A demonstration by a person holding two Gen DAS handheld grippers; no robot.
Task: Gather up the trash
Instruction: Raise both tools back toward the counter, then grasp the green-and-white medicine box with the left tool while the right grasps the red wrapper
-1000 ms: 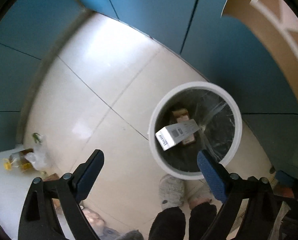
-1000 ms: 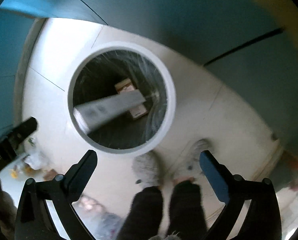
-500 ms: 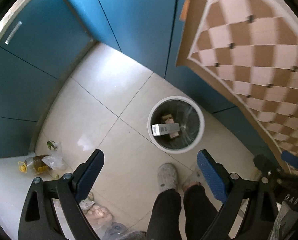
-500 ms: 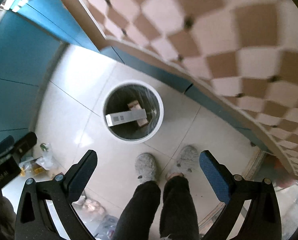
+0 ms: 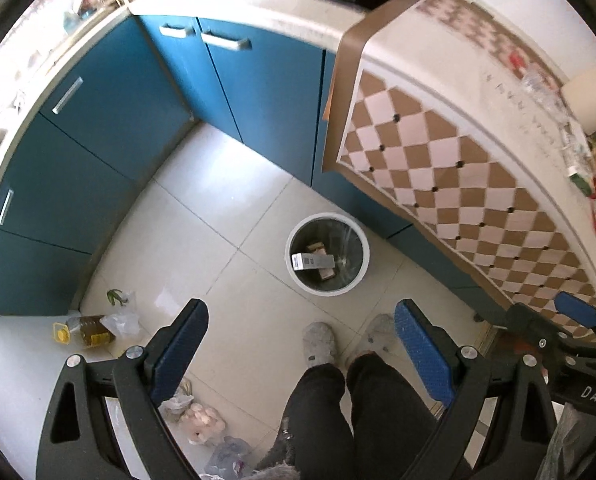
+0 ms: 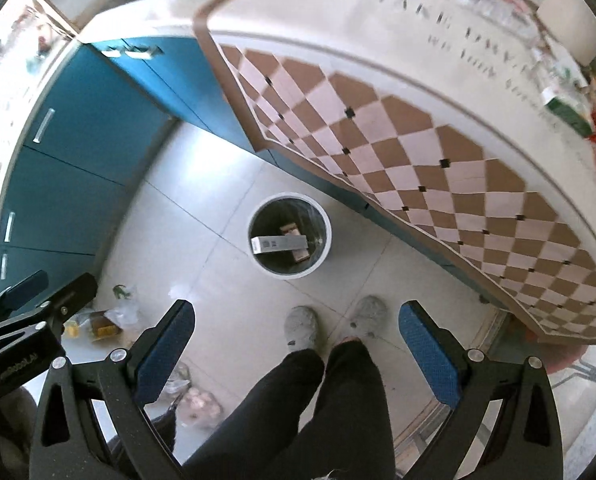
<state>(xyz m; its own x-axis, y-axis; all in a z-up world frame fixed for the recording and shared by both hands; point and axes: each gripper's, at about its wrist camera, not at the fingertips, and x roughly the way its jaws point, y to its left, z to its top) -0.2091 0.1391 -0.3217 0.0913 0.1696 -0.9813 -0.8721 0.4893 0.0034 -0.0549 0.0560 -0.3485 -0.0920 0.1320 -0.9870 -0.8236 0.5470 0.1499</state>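
Observation:
A round white trash bin stands on the tiled floor far below both grippers. A long grey-white carton lies across its inside, over a small brown box. My left gripper hangs high above the floor, open, with nothing between its blue pads. My right gripper is open and empty at about the same height. The right gripper also shows at the left wrist view's right edge.
A table with a brown-and-white checked cloth carries wrappers and a carton at its far right. Blue cabinets line the floor. An oil bottle and plastic bags lie on the floor at left. A person's legs and grey slippers stand by the bin.
Both grippers have risen far above the bin, which now looks small. The carton that was falling a second ago lies in the bin. The table top has come into view.

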